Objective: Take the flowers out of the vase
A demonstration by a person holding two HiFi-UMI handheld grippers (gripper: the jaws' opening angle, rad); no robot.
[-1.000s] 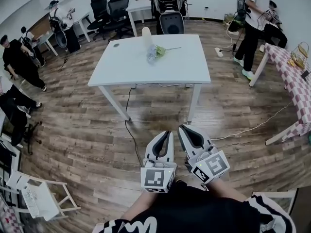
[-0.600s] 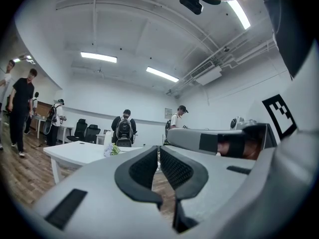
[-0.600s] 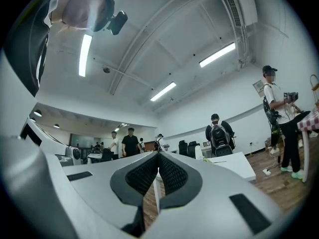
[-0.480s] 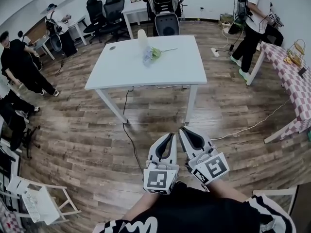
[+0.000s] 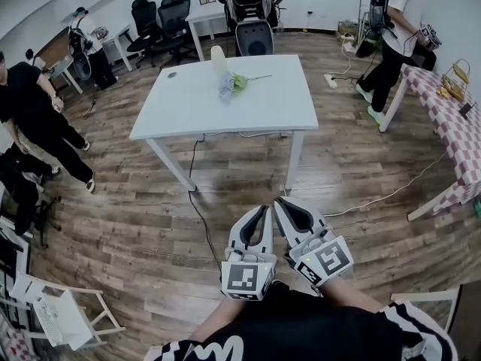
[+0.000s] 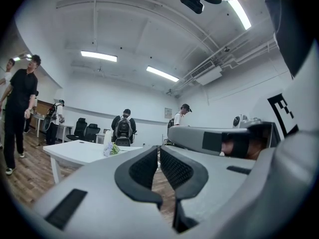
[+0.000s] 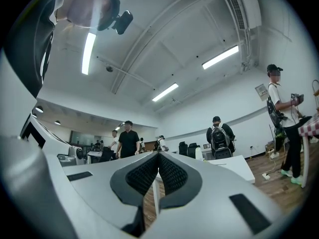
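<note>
Both the left hand-held gripper point(image 5: 262, 209) and the right hand-held gripper point(image 5: 280, 201) are pressed together and empty at lower centre, well apart from the table point(image 5: 255, 105). The flowers point(image 5: 228, 86) already lie beside the vase point(image 5: 219, 56) at upper centre, so probably nothing is left to pull out.

A white table point(image 5: 248, 111) bears a vase point(image 5: 218, 56), flowers point(image 5: 230, 86) lying beside

I see left gripper point(image 5: 261, 209), right gripper point(image 5: 279, 201): pale grey shells, black ribbed pads point(image 6: 144, 167) inside. Each carries cube point(image 5: 245, 277) with black-and-white square markers. Wearer in black top point(image 5: 301, 326), white print point(image 5: 218, 350), striped sleeve point(image 5: 421, 333) at right.
</note>
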